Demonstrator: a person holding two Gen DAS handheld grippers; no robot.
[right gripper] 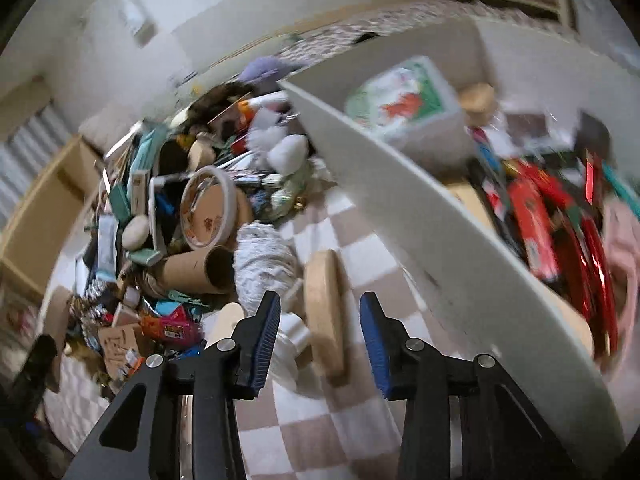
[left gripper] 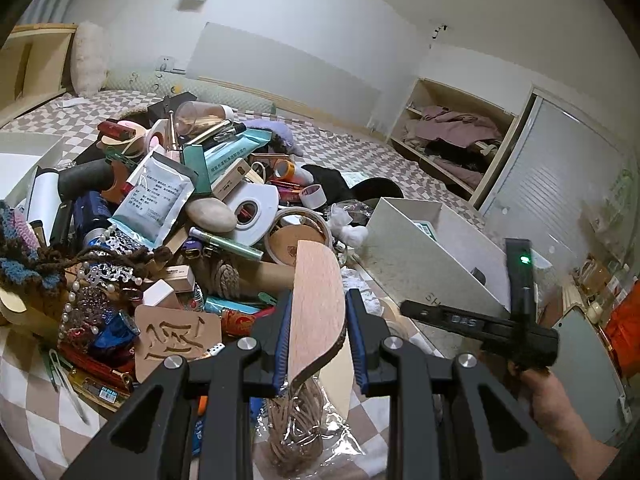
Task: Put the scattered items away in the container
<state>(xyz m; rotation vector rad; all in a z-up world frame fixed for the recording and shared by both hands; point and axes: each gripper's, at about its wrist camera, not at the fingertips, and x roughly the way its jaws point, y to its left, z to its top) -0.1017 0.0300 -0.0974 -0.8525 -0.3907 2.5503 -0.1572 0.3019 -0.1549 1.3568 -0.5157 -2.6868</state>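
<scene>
The left gripper point(left gripper: 316, 336) clamps a flat, curved-edged wooden board point(left gripper: 316, 300), bottom centre, above a checkered bedspread point(left gripper: 24, 392). The white container point(left gripper: 424, 256) sits right of centre, its near rim just beyond. The right gripper point(right gripper: 320, 340) hangs released over a round wooden disc point(right gripper: 326, 312); the clutter pile point(right gripper: 180, 208) fills that blurred frame's left.

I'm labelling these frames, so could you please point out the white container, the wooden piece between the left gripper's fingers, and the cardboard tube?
white container point(left gripper: 416, 256), left wrist view, on its near outer wall.
wooden piece point(left gripper: 316, 304), left wrist view, on its flat face.
cardboard tube point(right gripper: 188, 272), right wrist view, on its side.
</scene>
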